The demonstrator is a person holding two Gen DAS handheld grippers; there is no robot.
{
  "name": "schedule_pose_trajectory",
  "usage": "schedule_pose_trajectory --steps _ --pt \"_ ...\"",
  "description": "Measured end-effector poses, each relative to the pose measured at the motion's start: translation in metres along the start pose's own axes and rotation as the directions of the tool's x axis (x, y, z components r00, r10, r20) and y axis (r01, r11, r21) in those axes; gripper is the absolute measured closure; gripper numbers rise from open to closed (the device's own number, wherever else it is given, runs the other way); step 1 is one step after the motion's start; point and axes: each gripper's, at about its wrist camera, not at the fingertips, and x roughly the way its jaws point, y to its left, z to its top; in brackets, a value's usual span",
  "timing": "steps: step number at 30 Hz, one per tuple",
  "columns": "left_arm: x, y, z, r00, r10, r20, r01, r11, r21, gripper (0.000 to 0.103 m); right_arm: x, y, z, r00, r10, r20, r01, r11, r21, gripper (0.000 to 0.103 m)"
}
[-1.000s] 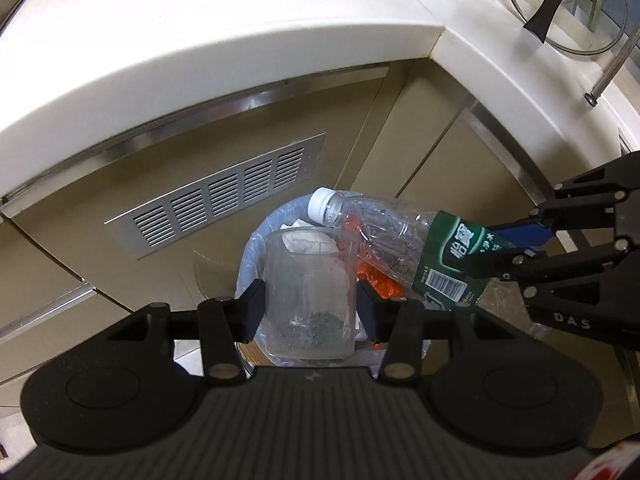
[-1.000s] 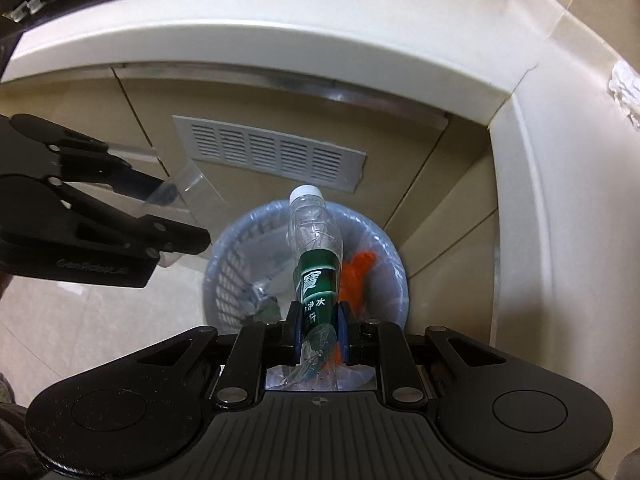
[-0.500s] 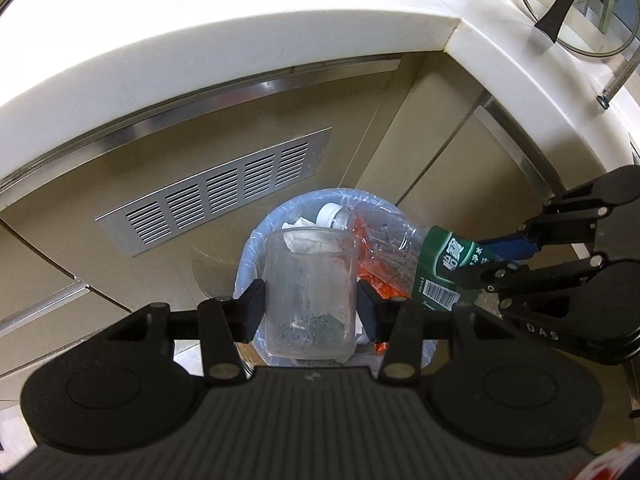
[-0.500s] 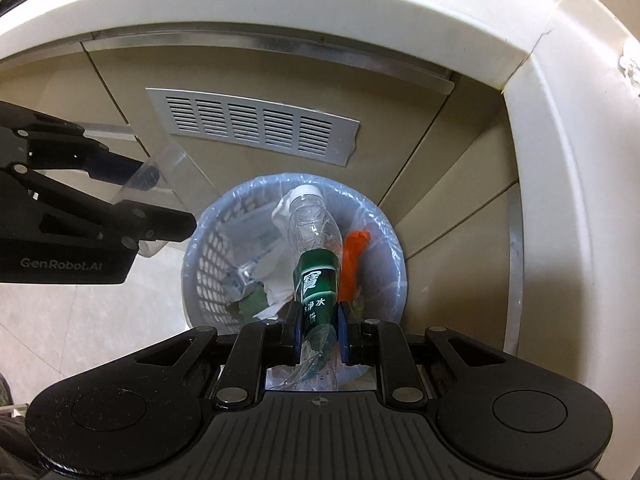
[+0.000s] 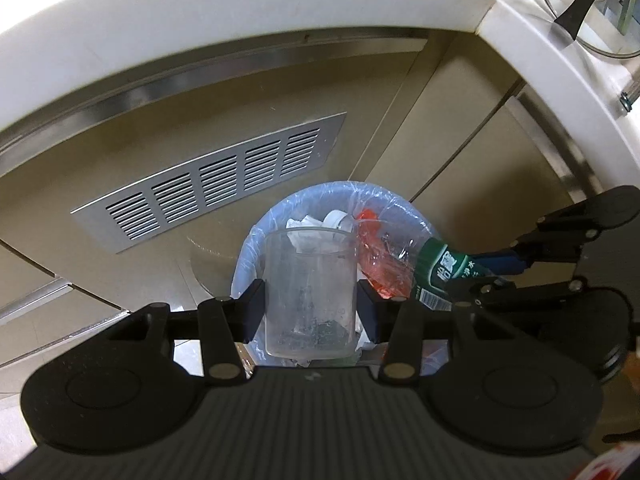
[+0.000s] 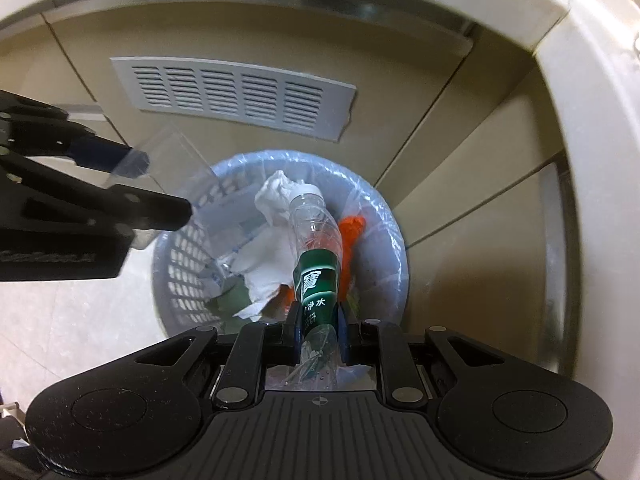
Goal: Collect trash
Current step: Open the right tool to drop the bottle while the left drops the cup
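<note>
Clear glossy plastic cup (image 5: 310, 292), crumpled clear bottle (image 6: 316, 236) (green label), brushed metal vent (image 5: 212, 188), white paper (image 6: 264, 256)

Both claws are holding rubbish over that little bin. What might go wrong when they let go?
1. The clear plastic cup in the left gripper sits over the near rim of the bin; released here, it may tip out onto the floor.
2. The bottle in the right gripper is long and the bin already holds crumpled paper, so it could bounce or lean out.
</note>
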Motion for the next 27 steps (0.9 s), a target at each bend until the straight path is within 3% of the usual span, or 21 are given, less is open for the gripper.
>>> schedule_pose_trajectory --steps 14,22,23,25,26,27 --pt "0.014 0.007 -0.008 0.999 0.016 -0.036 -0.017 1.000 -0.026 0.058 0.058 -0.003 0.001 0.998 -0.039 -0.049 0.037 0.999 -0.027 0.085" --pt "0.016 0.009 -0.013 0.999 0.018 -0.044 -0.020 0.999 -0.036 0.059 0.061 -0.003 -0.003 0.999 -0.050 -0.020 0.049 0.998 -0.043 0.083" --pt "0.016 0.009 -0.013 0.999 0.018 -0.043 -0.019 0.999 -0.034 0.059 0.060 -0.003 -0.004 0.999 -0.047 -0.014 0.047 0.998 -0.044 0.081" --pt "0.016 0.010 -0.012 0.999 0.017 -0.042 -0.018 0.999 -0.034 0.059 0.057 -0.003 -0.005 0.999 -0.041 -0.001 0.041 0.998 -0.048 0.064" --pt "0.016 0.010 -0.013 0.999 0.016 -0.041 -0.018 0.999 -0.036 0.059 0.054 -0.003 -0.006 0.999 -0.042 0.010 0.042 0.998 -0.046 0.048" --pt "0.017 0.011 -0.013 0.999 0.016 -0.040 -0.017 0.999 -0.035 0.059 0.050 -0.004 -0.006 0.999 -0.040 0.026 0.041 0.998 -0.042 0.042"
